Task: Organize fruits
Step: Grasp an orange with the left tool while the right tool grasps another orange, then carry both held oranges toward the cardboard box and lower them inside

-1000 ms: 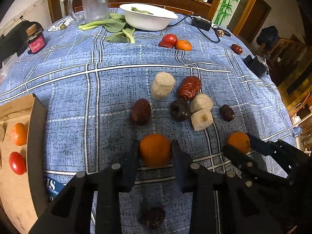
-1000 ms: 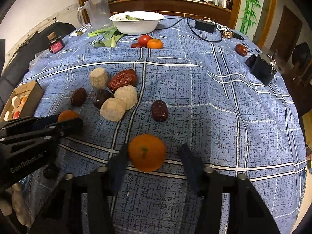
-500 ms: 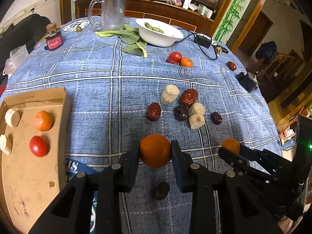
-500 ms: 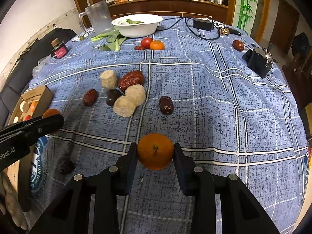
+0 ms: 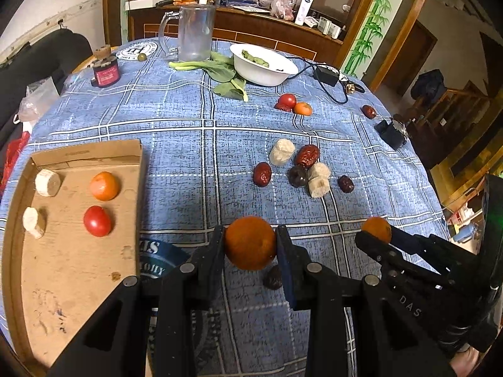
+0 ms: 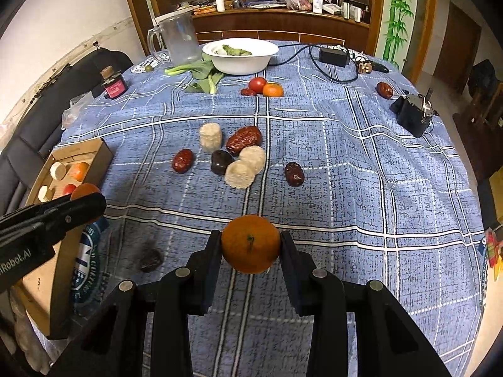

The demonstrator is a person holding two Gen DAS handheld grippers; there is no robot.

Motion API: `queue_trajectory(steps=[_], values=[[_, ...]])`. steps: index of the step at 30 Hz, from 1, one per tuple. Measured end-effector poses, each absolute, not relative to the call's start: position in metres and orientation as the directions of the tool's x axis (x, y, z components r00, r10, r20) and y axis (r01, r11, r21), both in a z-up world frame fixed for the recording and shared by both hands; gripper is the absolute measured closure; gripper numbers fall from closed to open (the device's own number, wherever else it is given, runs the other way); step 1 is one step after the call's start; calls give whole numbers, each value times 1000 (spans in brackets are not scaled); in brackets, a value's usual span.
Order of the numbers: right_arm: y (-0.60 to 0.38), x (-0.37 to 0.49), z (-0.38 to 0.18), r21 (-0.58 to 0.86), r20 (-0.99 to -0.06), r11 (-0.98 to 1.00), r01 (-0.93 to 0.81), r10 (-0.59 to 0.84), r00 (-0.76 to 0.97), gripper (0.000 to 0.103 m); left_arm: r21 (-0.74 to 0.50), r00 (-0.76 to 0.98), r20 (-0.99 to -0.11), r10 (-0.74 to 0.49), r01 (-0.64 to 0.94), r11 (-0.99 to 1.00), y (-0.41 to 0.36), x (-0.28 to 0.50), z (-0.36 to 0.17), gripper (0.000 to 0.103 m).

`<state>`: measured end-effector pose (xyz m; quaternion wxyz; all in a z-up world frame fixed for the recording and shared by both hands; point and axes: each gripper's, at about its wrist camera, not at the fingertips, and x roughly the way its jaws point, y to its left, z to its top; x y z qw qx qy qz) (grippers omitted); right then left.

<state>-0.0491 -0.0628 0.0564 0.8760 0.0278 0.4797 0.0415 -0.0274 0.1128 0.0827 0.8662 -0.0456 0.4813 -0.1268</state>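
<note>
My left gripper (image 5: pixel 250 245) is shut on an orange (image 5: pixel 250 242) and holds it above the blue cloth, just right of the cardboard tray (image 5: pixel 72 270). The tray holds an orange (image 5: pixel 104 186), a tomato (image 5: pixel 97 221) and two banana pieces (image 5: pixel 47 183). My right gripper (image 6: pixel 250 245) is shut on a second orange (image 6: pixel 250 243), also lifted; it shows in the left wrist view (image 5: pixel 376 229). Red dates (image 6: pixel 244 139) and banana pieces (image 6: pixel 240 173) lie clustered mid-table. A dark date (image 6: pixel 150 260) lies below the left gripper.
A white bowl (image 6: pixel 240 62) with greens, a glass mug (image 6: pixel 176 42), leafy stalks (image 6: pixel 201 75), a small jar (image 6: pixel 113 85), a tomato and orange pair (image 6: pixel 265 88), a power adapter with cable (image 6: pixel 333 56) and a black clip (image 6: pixel 411 114) stand at the far side.
Both grippers closed on their oranges and lifted them. The left one has moved left and back, so the tray now shows fully.
</note>
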Motion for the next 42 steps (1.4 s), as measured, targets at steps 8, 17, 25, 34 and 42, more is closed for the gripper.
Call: queue_trajectory(steps=[8,17,25,34,42], values=[[-43,-59,71,73,-828,994,-83,107,550,64,-144,541,-809,-230,196,970,112,-41,105,73],[-21,-63,91,40,-807,989,-144,117,579,64,-110,564,-801,-201,191,975,116,-52,119,72],[-7,-71,86,43,-822,985,-164,129,555,64,-97,570,-801,-182,178,979,125,-57,120,72],[16,-77,86,48,-820,979,-198,151,552,64,-66,594,-793,-138,142,988,148,-67,125,72],[54,-81,89,55,-808,966,-252,191,557,63,-62,591,-802,-93,72,995,191,-73,119,72]])
